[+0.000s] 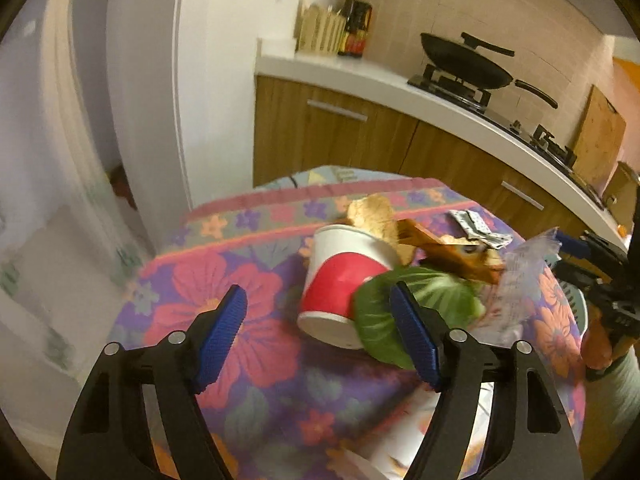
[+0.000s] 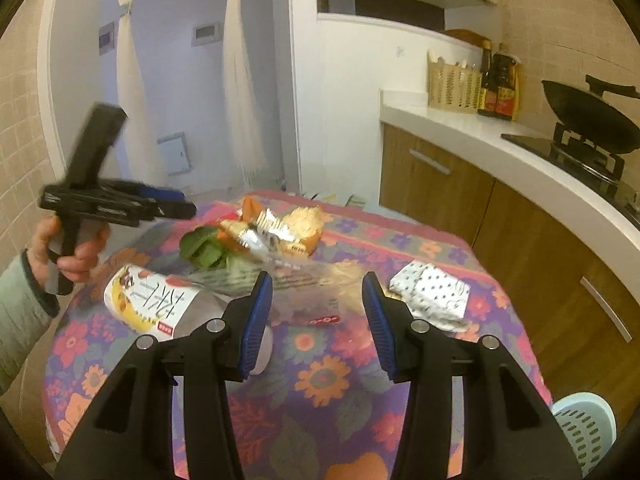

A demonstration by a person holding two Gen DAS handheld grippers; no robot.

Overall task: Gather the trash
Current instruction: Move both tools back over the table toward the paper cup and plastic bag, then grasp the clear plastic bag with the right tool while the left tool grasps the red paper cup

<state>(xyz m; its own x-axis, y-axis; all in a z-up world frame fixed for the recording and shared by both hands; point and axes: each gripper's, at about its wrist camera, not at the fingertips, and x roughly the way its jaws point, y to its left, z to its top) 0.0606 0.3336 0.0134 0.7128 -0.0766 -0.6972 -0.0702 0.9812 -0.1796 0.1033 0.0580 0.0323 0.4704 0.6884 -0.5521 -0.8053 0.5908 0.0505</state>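
Observation:
A red and white paper cup [image 1: 340, 280] lies on its side on the floral tablecloth [image 1: 256, 344], with a green leaf [image 1: 376, 320], a piece of bread [image 1: 372, 212] and an orange wrapper [image 1: 452, 252] beside it. My left gripper [image 1: 318, 292] hovers open just short of the cup, nothing between its pads. My right gripper [image 2: 318, 300] is shut on a clear plastic wrapper [image 2: 312, 296], which stands lifted in the left wrist view [image 1: 524, 276]. A yellow and white noodle cup [image 2: 152, 304] lies at the left, a dotted paper pack [image 2: 432, 292] at the right.
A pale green plastic basket [image 2: 584, 428] stands beside the table at the lower right. Behind the table runs a white counter [image 2: 460, 132] over wooden cabinets, with a wok [image 2: 592, 120] on the stove and sauce bottles [image 2: 500, 88]. A hand [image 2: 76, 256] holds the left gripper.

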